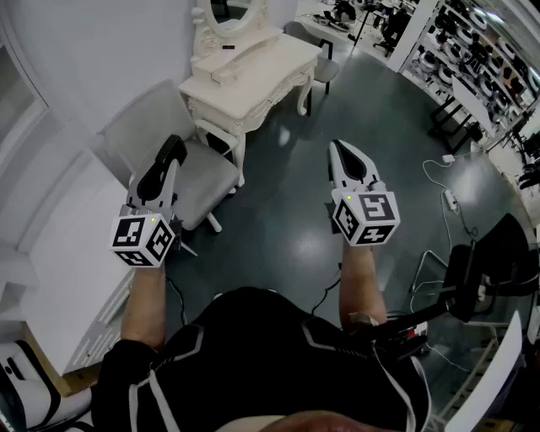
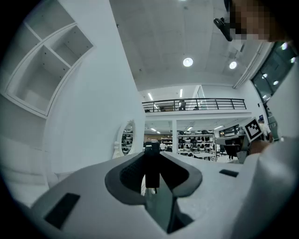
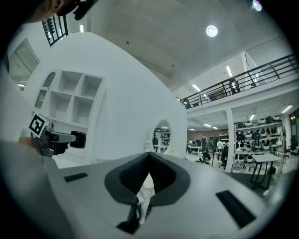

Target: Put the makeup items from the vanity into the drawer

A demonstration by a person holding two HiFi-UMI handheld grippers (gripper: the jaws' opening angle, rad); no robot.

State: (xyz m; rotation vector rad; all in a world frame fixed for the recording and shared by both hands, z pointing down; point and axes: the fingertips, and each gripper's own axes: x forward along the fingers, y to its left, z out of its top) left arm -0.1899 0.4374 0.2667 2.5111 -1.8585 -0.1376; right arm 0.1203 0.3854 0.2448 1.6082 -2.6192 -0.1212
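Note:
The white vanity [image 1: 253, 80] with its oval mirror [image 1: 229, 13] stands far ahead across the floor, and a small dark item [image 1: 228, 46] lies on its top. Both grippers hang in the air well short of it. My left gripper [image 1: 173, 152] [image 2: 152, 161] has its jaws a little apart, closed on a slim dark upright item [image 2: 152, 170]; I cannot make out what it is. My right gripper [image 1: 339, 148] [image 3: 149, 156] has its tips together and nothing between them. The vanity's drawer front does not show clearly from here.
A grey chair [image 1: 173, 148] stands just under my left gripper, between me and the vanity. White curved wall and shelving run along the left. Cables and a power strip [image 1: 450, 201] lie on the dark floor at the right, near a black stand [image 1: 464, 274].

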